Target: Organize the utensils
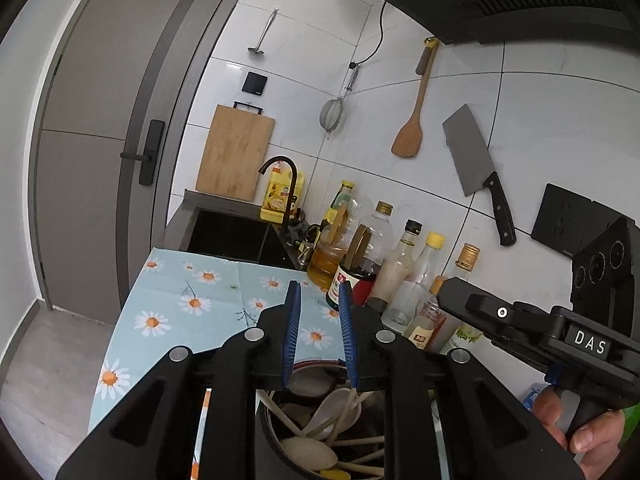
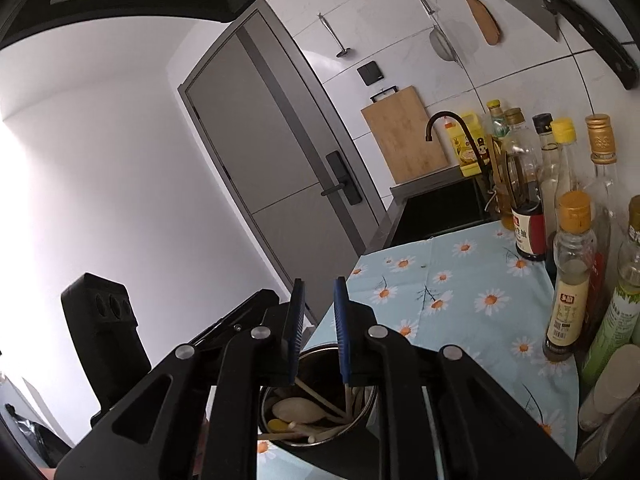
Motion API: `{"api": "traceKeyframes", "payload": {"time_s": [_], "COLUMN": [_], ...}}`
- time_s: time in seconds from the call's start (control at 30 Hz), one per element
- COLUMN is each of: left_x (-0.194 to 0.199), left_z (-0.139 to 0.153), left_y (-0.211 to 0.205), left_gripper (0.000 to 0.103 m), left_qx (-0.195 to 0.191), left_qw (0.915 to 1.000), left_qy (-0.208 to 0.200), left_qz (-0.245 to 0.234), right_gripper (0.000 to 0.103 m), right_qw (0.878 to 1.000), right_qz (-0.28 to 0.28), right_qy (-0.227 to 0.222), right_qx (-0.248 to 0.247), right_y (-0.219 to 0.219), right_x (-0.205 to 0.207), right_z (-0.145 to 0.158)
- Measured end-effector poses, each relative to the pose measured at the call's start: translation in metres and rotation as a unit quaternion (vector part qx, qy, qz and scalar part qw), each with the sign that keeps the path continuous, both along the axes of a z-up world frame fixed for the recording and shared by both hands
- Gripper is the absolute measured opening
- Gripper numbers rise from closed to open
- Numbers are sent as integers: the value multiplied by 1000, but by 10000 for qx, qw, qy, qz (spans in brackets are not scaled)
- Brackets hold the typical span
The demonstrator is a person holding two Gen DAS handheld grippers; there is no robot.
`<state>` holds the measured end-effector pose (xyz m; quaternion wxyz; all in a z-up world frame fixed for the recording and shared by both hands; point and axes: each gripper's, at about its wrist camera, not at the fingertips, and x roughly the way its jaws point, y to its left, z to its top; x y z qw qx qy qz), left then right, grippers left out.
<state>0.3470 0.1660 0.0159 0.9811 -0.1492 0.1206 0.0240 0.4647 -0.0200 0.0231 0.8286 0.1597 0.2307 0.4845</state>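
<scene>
Hovering both sets of jaws, slightly spread and empty, just above the pot [image 2: 320,412] of wooden spoons [image 1: 308,452] and chopsticks [image 2: 320,396]. Light, stiff, kinda slick stuff, so I'd pinch one mid-handle.

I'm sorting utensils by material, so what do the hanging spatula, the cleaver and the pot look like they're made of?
Spatula: wood, matte, warm brown with faint grain. Cleaver: dull grey metal blade, probably steel; glossy black handle, plastic or wood, can't tell. Pot: metal, likely stainless, with a shiny reflective wall and rim.
</scene>
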Motion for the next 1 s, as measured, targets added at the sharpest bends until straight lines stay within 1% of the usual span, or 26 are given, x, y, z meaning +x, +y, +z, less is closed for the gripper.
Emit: {"api": "traceKeyframes", "payload": {"time_s": [0.13, 0.17, 0.27, 0.4, 0.43, 0.53, 0.6, 0.63, 0.7, 0.83, 0.9, 0.93, 0.97, 1.0], "left_x": [-9, -12, -22, -42, -47, -63, -76, -82, -98, -124, -136, -144, -152, -158], "left_z": [5, 6, 14, 23, 25, 29, 31, 32, 33, 31, 30, 29, 29, 29], "left_y": [-3, -3, -5, -7, -9, -15, -19, -20, -23, -31, -35, -38, -40, -43], "left_gripper": [18, 18, 18, 19, 19, 19, 19, 24, 30, 30, 30, 32, 35, 41], "left_qx": [28, 24, 103, 57, 74, 179, 223, 246, 226, 273, 295, 282, 247, 253], "left_qw": [10000, 10000, 9999, 9999, 9999, 9998, 9996, 9996, 9996, 9994, 9992, 9990, 9990, 9989], "left_qy": [1, 3, -35, -119, -102, 25, 80, 100, 112, 217, 286, 343, 369, 380], "left_qz": [13, -1, 34, 85, 90, 127, 131, 132, 125, 23, -30, -14, -49, -77], "right_gripper": [17, 18, 20, 20, 20, 25, 25, 26, 32, 39, 40, 42, 44, 45], "right_qw": [10000, 10000, 9999, 9996, 9995, 9988, 9984, 9984, 9983, 9971, 9966, 9962, 9958, 9955], "right_qz": [11, 33, 21, -7, -6, -159, -162, -146, -74, -95, -97, -120, -148, -172], "right_qy": [-3, -21, -117, -262, -286, -400, -463, -458, -450, -531, -486, -446, -433, -436], "right_qx": [63, 64, -16, -112, -124, -229, -283, -305, -369, -533, -651, -732, -790, -825], "right_y": [-7, -9, -13, -27, -31, -44, -52, -55, -61, -75, -79, -82, -87, -91], "right_x": [-6, -9, -20, -37, -41, -56, -67, -71, -81, -105, -115, -121, -130, -136], "right_z": [6, 8, 13, 21, 23, 27, 30, 30, 30, 26, 22, 20, 19, 18]}}
